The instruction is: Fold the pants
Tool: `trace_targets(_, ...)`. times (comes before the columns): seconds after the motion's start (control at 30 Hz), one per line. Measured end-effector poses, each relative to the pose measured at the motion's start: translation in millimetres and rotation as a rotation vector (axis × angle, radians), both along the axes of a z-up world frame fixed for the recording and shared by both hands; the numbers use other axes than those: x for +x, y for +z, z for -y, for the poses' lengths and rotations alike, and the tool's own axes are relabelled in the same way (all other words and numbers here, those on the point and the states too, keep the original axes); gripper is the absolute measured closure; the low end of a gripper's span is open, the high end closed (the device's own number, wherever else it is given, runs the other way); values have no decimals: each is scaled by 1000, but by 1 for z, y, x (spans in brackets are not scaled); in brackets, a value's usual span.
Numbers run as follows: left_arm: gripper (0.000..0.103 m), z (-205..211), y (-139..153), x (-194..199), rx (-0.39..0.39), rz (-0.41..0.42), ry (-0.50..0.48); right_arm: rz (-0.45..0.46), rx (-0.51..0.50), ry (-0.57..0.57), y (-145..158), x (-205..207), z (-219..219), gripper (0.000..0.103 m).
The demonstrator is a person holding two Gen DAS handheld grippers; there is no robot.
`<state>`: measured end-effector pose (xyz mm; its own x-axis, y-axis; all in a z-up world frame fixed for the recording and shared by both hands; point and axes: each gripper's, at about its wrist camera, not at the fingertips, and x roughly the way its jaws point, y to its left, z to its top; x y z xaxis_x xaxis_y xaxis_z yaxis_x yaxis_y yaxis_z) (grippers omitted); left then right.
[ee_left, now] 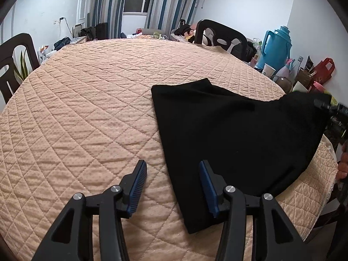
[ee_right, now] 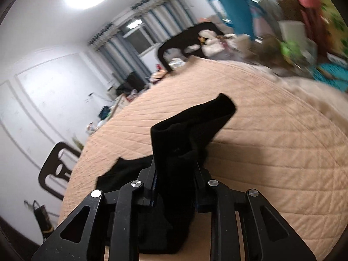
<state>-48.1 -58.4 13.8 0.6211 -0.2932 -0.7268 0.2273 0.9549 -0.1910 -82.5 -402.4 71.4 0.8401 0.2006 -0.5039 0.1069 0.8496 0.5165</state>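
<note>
The black pants (ee_left: pixel 228 134) lie folded on the round table with the peach quilted cover (ee_left: pixel 87 108), on its right half. My left gripper (ee_left: pixel 173 174) is open and empty, low over the table at the pants' near left edge; its right finger is over the cloth. My right gripper (ee_right: pixel 176 174) is shut on a bunched end of the pants (ee_right: pixel 174 152) and holds it lifted off the table. In the left wrist view the right gripper (ee_left: pixel 335 115) shows at the far right with the raised cloth.
Dark chairs stand at the far side (ee_left: pixel 219 34) and at the left (ee_left: pixel 13 58). A blue thermos jug (ee_left: pixel 276 45), cups and bags crowd the table's far right edge. The right wrist view is blurred by motion.
</note>
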Motion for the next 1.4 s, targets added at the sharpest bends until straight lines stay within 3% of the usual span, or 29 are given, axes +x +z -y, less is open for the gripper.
trace_targets(0.23,49,-18,-1,-5,-9,7,37,74,-75,185,31,20,-70,78)
trace_targets(0.4,48,-32,0,-8,-18,10,66,84,-89,329,31,35,-121,79)
trace_targets(0.5,48,-42,-1,-9,-27,6,89,66,-103,434,20,43,-155,79)
trace_targets(0.67,48,-55,-3,-12,-41,3,115,-73,-114,570,-34,62,-201,79)
trace_targets(0.77,48,-57,-3,-12,-49,5,118,-121,-129,587,-54,63,-210,79)
trace_targets(1.0,48,-63,-3,-15,-74,10,122,-50,-163,599,-31,49,-219,79)
trace_targets(1.17,48,-67,-2,-19,-77,11,135,-116,-184,624,-60,47,-231,79)
trace_targets(1.4,48,-70,1,-24,-83,11,148,-76,-283,649,-57,41,-242,79)
